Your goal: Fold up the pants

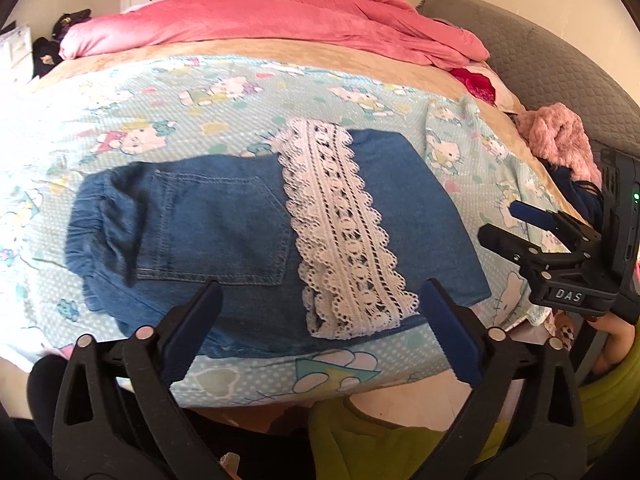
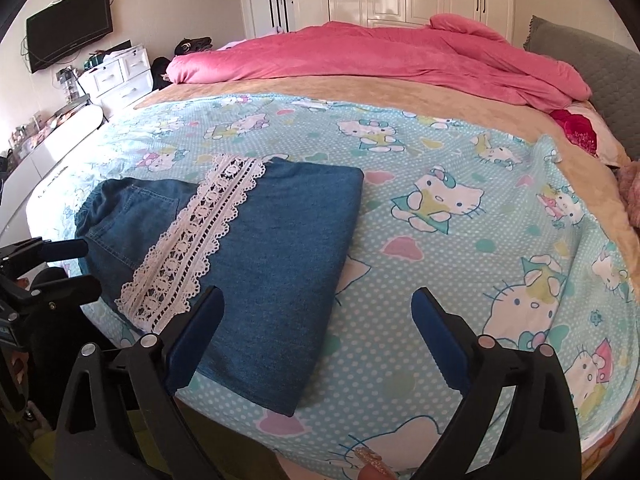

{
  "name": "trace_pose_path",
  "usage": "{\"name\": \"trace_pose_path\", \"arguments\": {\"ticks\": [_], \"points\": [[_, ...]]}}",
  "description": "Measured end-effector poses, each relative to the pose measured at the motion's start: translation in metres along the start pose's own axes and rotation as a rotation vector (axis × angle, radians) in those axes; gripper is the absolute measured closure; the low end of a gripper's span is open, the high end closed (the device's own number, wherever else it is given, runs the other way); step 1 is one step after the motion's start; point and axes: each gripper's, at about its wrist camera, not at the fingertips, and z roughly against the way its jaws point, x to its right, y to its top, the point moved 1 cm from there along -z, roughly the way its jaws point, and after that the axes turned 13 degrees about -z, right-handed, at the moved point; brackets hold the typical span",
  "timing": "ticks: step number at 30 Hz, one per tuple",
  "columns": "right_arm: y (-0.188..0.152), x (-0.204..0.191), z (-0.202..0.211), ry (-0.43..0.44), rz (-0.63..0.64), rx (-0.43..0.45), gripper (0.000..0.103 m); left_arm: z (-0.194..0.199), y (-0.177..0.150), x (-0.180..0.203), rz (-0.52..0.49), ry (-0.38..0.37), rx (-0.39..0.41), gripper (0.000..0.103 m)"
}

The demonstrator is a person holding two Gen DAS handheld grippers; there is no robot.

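Note:
The blue denim pants lie folded in a flat packet on the bed, with a white lace band across them and a back pocket facing up. In the right wrist view the pants lie left of centre. My left gripper is open and empty, just above the packet's near edge. My right gripper is open and empty, over the packet's near right corner. The right gripper also shows in the left wrist view, open, beside the pants' right edge.
A light-blue cartoon-cat sheet covers the bed. A pink duvet lies heaped at the far side. A grey headboard stands at the right, with a pink fluffy item by it. White drawers and a television are at the left.

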Motion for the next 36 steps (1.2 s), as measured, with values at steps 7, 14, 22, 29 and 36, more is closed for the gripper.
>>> {"name": "trace_pose_path", "arguments": {"ticks": [7, 14, 22, 29, 36], "points": [[0.005, -0.010, 0.005, 0.003, 0.013, 0.019, 0.005, 0.011, 0.001, -0.012, 0.029, 0.046, 0.017, 0.010], [0.012, -0.029, 0.006, 0.020, 0.037, 0.025, 0.005, 0.024, 0.000, -0.030, 0.060, 0.075, 0.050, 0.010], [0.026, -0.058, 0.006, 0.068, 0.072, 0.033, 0.005, 0.036, -0.004, -0.049, 0.107, 0.089, 0.075, 0.010], [0.040, -0.088, -0.002, 0.105, 0.106, 0.022, 0.005, 0.043, -0.014, -0.074, 0.162, 0.108, 0.089, 0.010], [0.058, -0.121, -0.019, 0.153, 0.147, -0.005, 0.005, 0.042, -0.027, -0.100, 0.219, 0.130, 0.079, 0.010]]}}
